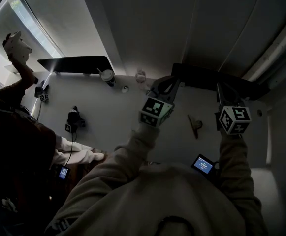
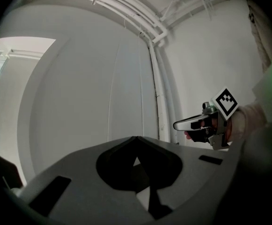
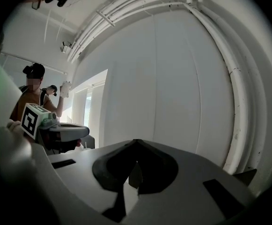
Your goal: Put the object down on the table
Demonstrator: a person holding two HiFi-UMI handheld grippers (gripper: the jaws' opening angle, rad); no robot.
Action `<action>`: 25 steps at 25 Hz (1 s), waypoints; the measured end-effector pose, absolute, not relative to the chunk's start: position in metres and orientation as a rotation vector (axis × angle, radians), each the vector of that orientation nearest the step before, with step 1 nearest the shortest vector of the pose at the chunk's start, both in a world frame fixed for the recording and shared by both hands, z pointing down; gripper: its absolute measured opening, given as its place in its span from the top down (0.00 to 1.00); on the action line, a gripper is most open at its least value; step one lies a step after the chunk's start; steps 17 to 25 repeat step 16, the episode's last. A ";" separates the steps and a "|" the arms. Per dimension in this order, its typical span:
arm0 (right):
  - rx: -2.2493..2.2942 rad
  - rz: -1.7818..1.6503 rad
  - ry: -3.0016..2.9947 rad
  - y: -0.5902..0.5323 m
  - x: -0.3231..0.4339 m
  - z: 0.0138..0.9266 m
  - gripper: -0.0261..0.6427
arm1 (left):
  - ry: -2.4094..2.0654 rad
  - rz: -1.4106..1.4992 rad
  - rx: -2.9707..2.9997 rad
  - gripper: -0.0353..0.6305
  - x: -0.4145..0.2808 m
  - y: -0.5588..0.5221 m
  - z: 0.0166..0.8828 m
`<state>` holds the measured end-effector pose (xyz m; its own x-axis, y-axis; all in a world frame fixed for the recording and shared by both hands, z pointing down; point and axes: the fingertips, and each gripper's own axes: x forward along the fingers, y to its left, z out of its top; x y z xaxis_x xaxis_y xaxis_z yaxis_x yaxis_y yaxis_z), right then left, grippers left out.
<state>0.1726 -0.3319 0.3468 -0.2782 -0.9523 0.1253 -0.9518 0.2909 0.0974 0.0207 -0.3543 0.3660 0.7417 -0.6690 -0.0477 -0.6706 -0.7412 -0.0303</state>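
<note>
My left gripper [image 1: 168,82] is held up over the white table [image 1: 113,117], its jaws shut with nothing between them; in its own view the tips [image 2: 136,139] meet against a pale wall. My right gripper [image 1: 224,91] is also raised and shut with nothing in it, its tips [image 3: 135,143] closed in front of the wall. Each gripper shows in the other's view, the right one [image 2: 203,124] and the left one [image 3: 63,132]. A small brownish object [image 1: 196,125] lies on the table between the two grippers, apart from both.
A cup [image 1: 107,75] and small items [image 1: 140,76] stand at the table's far side, beside two dark flat shapes [image 1: 76,63] [image 1: 202,78]. Another gripper [image 1: 74,117] and a gloved hand [image 1: 81,156] are at the left. A phone [image 1: 202,164] glows near me. A person [image 3: 33,95] stands at the left.
</note>
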 end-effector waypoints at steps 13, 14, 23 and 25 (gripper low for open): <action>1.803 -0.004 -2.385 -0.327 0.158 0.341 0.94 | 1.055 0.089 -2.910 0.94 0.015 -0.352 0.361; 1.805 -0.009 -2.385 -0.327 0.157 0.339 0.94 | 1.054 0.092 -2.907 0.94 0.014 -0.352 0.360; 1.810 -0.020 -2.383 -0.326 0.156 0.335 0.94 | 1.057 0.102 -2.899 0.94 0.013 -0.353 0.357; 1.810 -0.020 -2.383 -0.326 0.156 0.335 0.94 | 1.057 0.102 -2.899 0.94 0.013 -0.353 0.357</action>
